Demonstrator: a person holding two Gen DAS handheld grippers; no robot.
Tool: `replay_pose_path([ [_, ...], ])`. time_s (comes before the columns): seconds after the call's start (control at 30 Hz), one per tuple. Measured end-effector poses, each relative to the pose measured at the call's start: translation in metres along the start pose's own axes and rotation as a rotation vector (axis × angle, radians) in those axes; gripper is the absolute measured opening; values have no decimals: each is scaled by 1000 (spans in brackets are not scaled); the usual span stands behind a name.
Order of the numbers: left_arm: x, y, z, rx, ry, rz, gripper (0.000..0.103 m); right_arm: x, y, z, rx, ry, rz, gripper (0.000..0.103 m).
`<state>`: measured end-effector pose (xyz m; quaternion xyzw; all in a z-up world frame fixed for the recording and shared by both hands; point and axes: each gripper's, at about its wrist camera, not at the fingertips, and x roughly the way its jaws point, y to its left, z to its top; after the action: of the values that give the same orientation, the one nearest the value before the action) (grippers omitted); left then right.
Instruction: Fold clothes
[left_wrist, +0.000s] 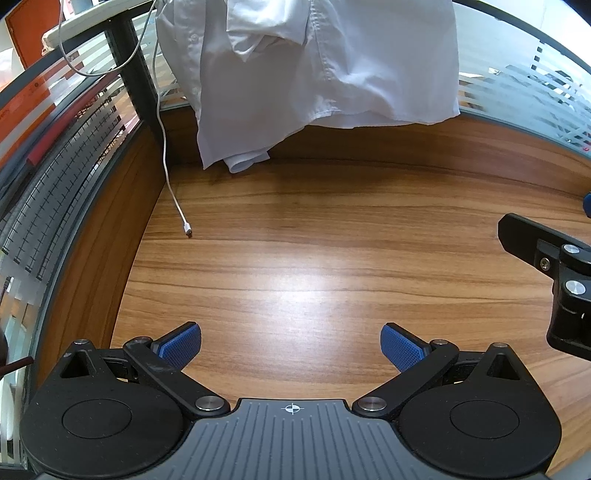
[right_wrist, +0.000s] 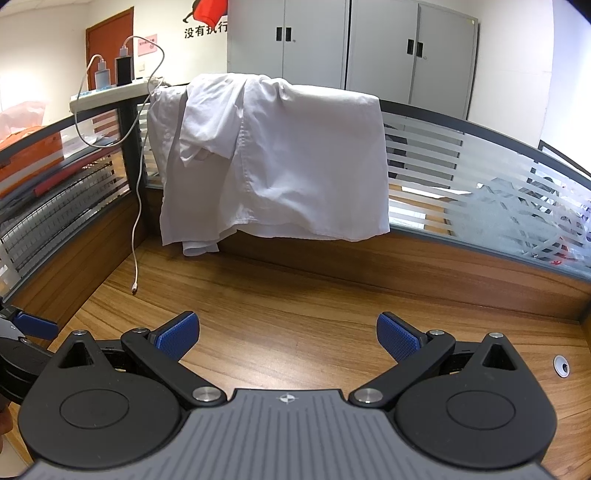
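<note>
White shirt (right_wrist: 273, 158) draped over desk partition (right_wrist: 480, 155), light, limp, probably slippery cotton, so pinch the stitched hem or placket edge, collar looks buried; left gripper (left_wrist: 290, 345) and right gripper (right_wrist: 287, 336) both wide open, empty.

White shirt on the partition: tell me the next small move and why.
Probably reach both tools forward and up toward the white shirt. It hangs draped over the partition, not on the desk where it could be folded. The left tool and the right tool are both open and empty, low over bare wood, well short of the cloth. Avoid the white cable dangling left.
</note>
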<state>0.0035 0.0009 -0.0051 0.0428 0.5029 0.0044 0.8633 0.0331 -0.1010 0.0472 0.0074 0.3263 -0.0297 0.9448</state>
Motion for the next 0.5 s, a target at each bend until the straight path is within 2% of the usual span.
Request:
replay_pose_path([
  [0.5, 10, -1, 1, 4, 29, -6, 103, 10, -4, -2, 16, 27, -4, 103],
])
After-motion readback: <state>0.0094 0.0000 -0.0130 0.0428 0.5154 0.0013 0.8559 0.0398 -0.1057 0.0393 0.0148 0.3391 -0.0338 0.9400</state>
